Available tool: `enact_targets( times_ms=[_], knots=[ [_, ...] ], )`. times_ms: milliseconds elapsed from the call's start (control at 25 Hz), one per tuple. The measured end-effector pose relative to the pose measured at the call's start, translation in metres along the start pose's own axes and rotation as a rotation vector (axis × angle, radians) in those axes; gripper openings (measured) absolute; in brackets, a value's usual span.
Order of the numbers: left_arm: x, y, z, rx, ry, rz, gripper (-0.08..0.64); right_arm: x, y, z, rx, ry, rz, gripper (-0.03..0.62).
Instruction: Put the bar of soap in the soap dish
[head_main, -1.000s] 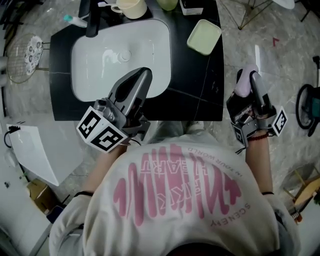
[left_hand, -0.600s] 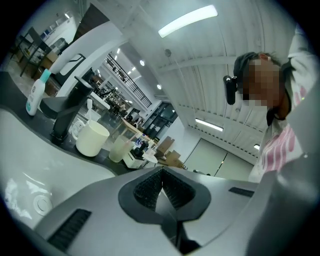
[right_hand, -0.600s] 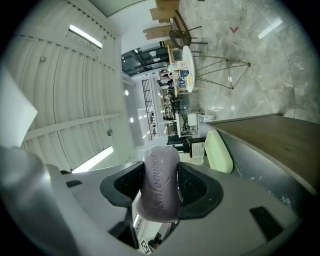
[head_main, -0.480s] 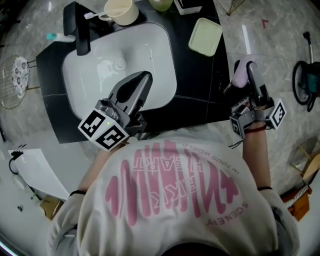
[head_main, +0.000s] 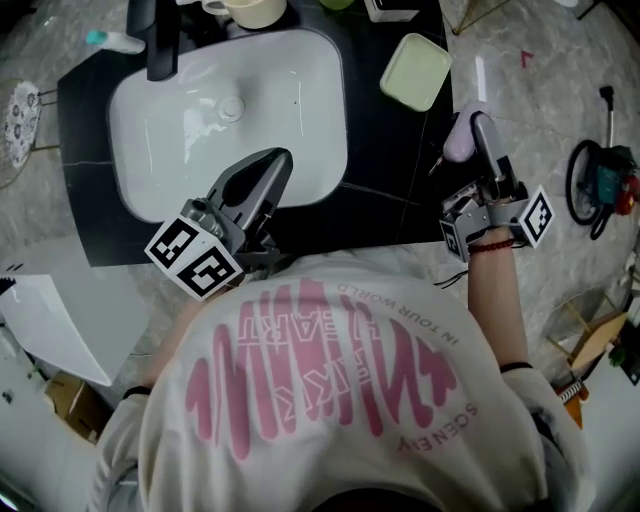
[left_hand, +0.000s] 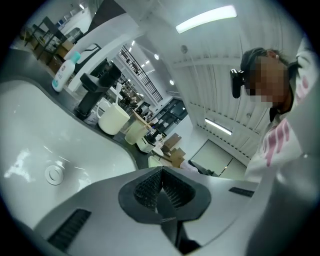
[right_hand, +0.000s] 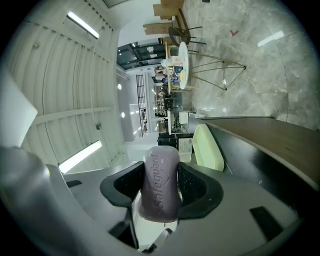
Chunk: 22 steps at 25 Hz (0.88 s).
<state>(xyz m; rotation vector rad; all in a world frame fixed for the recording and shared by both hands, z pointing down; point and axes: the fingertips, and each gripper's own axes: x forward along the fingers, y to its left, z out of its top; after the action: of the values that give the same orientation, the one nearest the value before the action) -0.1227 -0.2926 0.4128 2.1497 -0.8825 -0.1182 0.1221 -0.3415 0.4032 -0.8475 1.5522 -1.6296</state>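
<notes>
A lilac bar of soap (head_main: 458, 140) stands upright between the jaws of my right gripper (head_main: 476, 135), which is shut on it just off the black counter's right edge. The right gripper view shows the soap (right_hand: 161, 185) pinched between both pads, with the pale green soap dish (right_hand: 207, 147) ahead of it. This dish (head_main: 415, 72) lies empty on the counter's back right corner. My left gripper (head_main: 278, 160) hangs over the front rim of the white sink (head_main: 160, 120); its pads (left_hand: 150, 190) meet at the tip with nothing between them.
A black faucet (head_main: 160, 40), a cream mug (head_main: 248, 10) and a small tube (head_main: 110, 40) stand along the back of the counter (head_main: 400, 190). More cups (left_hand: 115, 120) and a bottle (left_hand: 62, 75) line up there. Marble floor lies to the right, with a cable reel (head_main: 600, 180).
My right gripper has carried the soap leftward, from over the floor to the counter's right edge, nearer the dish. The left gripper has sunk slightly over the sink's front rim.
</notes>
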Motion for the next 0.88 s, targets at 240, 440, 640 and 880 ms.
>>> enact_targets(
  times_ms=[240,440,640,880],
  knots=[
    [-0.035,0.015,-0.020,0.004,-0.019,0.154,0.008,0.025,-0.020,0.010,-0.084,0.089,-0.061,0.218],
    [-0.060,0.033,-0.039,0.022,-0.022,0.276,0.008,0.055,-0.028,0.019,-0.239,0.171,-0.156,0.218],
    [-0.082,0.037,-0.042,-0.004,-0.061,0.339,0.008,0.064,-0.042,0.023,-0.425,0.216,-0.306,0.218],
    [-0.099,0.045,-0.051,-0.039,-0.079,0.375,0.008,0.080,-0.052,0.015,-0.631,0.279,-0.400,0.213]
  ],
)
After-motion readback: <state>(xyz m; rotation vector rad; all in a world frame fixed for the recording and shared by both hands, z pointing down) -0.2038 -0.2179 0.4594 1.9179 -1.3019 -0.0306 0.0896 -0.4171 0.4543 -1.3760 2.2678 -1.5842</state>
